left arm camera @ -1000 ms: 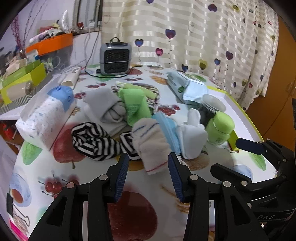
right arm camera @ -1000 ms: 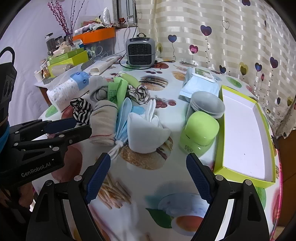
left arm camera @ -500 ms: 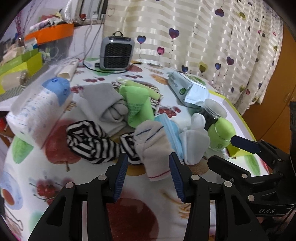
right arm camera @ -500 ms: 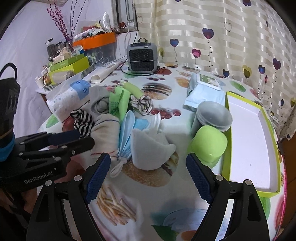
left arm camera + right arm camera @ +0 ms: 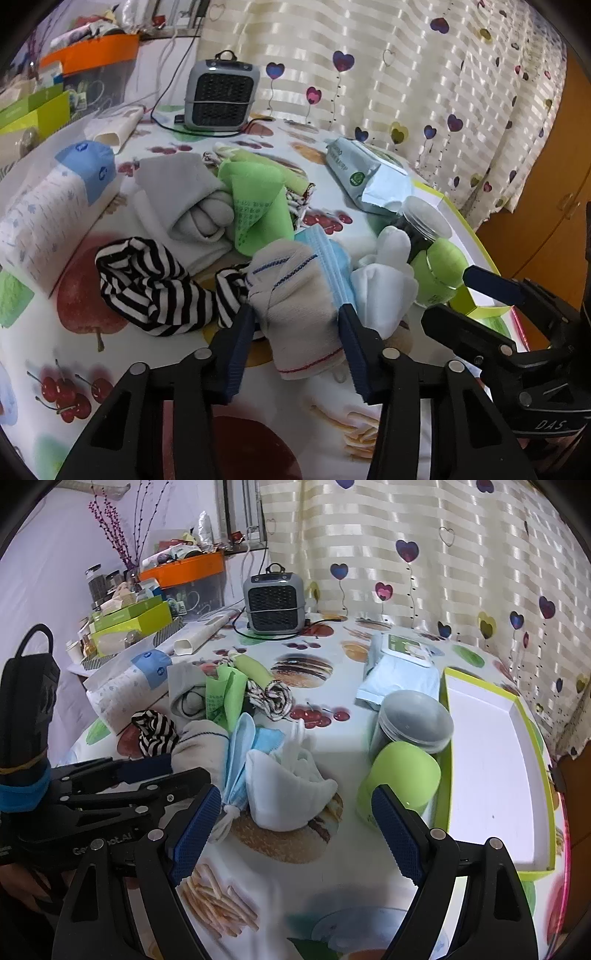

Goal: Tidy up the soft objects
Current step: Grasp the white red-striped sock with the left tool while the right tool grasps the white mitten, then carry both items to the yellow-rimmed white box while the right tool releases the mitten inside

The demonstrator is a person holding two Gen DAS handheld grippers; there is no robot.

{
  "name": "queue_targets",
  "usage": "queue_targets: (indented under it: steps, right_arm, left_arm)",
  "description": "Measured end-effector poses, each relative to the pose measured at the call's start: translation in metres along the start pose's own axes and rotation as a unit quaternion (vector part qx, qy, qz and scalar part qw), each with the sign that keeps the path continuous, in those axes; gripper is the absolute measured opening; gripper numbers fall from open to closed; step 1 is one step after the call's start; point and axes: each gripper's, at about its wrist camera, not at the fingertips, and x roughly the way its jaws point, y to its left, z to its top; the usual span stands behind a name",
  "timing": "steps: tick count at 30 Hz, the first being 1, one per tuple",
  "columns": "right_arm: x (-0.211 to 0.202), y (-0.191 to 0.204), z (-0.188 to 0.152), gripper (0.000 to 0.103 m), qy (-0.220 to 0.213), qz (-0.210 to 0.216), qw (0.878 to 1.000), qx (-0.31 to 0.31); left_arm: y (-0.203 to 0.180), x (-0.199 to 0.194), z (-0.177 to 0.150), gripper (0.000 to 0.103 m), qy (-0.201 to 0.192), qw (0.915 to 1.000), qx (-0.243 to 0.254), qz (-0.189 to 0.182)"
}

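A pile of soft things lies on the fruit-print table. My left gripper point(image 5: 295, 332) is open, its blue pads on either side of a cream rolled sock point(image 5: 295, 299) with blue and red stitching. Beside it lie a black-and-white striped sock point(image 5: 147, 284), a blue face mask point(image 5: 332, 258), a white glove point(image 5: 384, 284), a grey sock point(image 5: 184, 192) and green cloth point(image 5: 258, 206). My right gripper point(image 5: 291, 830) is wide open just in front of the white glove point(image 5: 291, 790) and the mask point(image 5: 240, 753).
A green-rimmed white tray point(image 5: 491, 760) sits at the right. A green jar point(image 5: 402, 779) and a grey-lidded jar point(image 5: 410, 720) stand beside it. A wipes pack point(image 5: 399, 672), a tissue pack point(image 5: 48, 210) and a small heater point(image 5: 221, 96) are farther back.
My left gripper has moved forward so its pads now flank the cream sock. My right gripper has moved closer to the white glove. Both stay open.
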Motion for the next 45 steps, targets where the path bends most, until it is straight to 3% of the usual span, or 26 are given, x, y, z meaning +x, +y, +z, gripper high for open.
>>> queue_targets:
  steps: [18,20,23,26,39,45]
  right_arm:
    - [0.048,0.013,0.004,0.058,0.053,0.022,0.997,-0.046]
    - [0.049,0.012,0.003,0.041,0.053,0.023,0.997,-0.046]
    - [0.045,0.010,0.003,0.034,0.049,0.028,0.997,-0.045]
    - [0.040,0.009,0.000,0.032,0.044,0.033,0.998,-0.041]
    - [0.019,0.005,-0.003,0.032,0.026,0.035,0.999,-0.029]
    - [0.008,0.003,-0.005,0.032,0.016,0.036,0.999,-0.026]
  left_arm:
    - [0.015,-0.019,-0.011,0.030,-0.005,0.9998,-0.002,-0.018]
    - [0.014,-0.019,-0.011,0.030,-0.005,0.9998,0.000,-0.017]
    - [0.012,-0.017,-0.009,0.034,-0.002,0.9997,-0.001,-0.023]
    - [0.013,-0.011,-0.010,0.044,0.010,0.9997,-0.010,-0.021]
    - [0.003,0.006,-0.011,0.043,0.038,0.9986,-0.024,-0.027]
    - [-0.001,-0.002,-0.013,0.038,0.025,0.9995,-0.013,-0.013]
